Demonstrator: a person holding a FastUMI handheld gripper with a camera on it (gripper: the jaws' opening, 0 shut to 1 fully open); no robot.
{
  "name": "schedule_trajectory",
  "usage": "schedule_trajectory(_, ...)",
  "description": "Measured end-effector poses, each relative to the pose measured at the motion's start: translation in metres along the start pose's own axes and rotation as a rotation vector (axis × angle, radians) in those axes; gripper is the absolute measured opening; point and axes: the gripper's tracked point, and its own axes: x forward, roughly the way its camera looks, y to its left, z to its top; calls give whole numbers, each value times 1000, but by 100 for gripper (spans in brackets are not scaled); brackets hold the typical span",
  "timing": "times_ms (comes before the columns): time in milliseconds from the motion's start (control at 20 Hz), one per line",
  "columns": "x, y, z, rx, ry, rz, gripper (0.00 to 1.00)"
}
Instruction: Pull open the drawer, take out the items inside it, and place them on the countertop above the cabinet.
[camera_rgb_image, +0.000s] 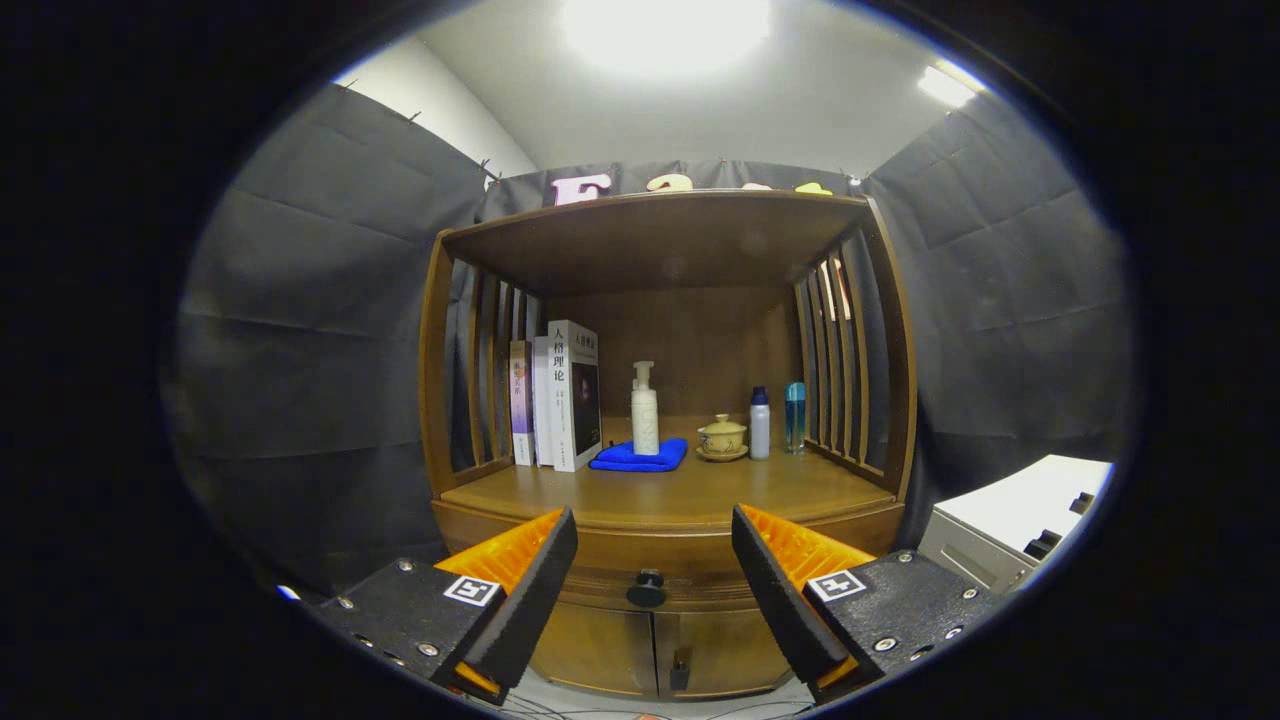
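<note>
Gripper (655, 560) fingers spread wide, holding nothing, short of the cabinet front. Knob (647, 589) between the fingers, just beyond the tips, on the drawer (650, 560) under the countertop (660, 495); drawer shut, contents unseen. Knob small, round, rigid, probably slick: pinch its sides, pull straight. Drawer likely stiff wood. Past the knob on the countertop: books (555, 395), cloth (640, 457), pump bottle (645, 408).
</note>
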Motion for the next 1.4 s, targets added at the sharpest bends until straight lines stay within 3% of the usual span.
schedule_trajectory(450, 4, 5, -16, -61, 13, 9, 96)
schedule_trajectory(700, 8, 22, -44, -108, 54, 40, 96)
schedule_trajectory(950, 13, 15, -78, -174, 121, 4, 96)
schedule_trajectory(1400, 47, 19, -125, -126, 227, -19, 95)
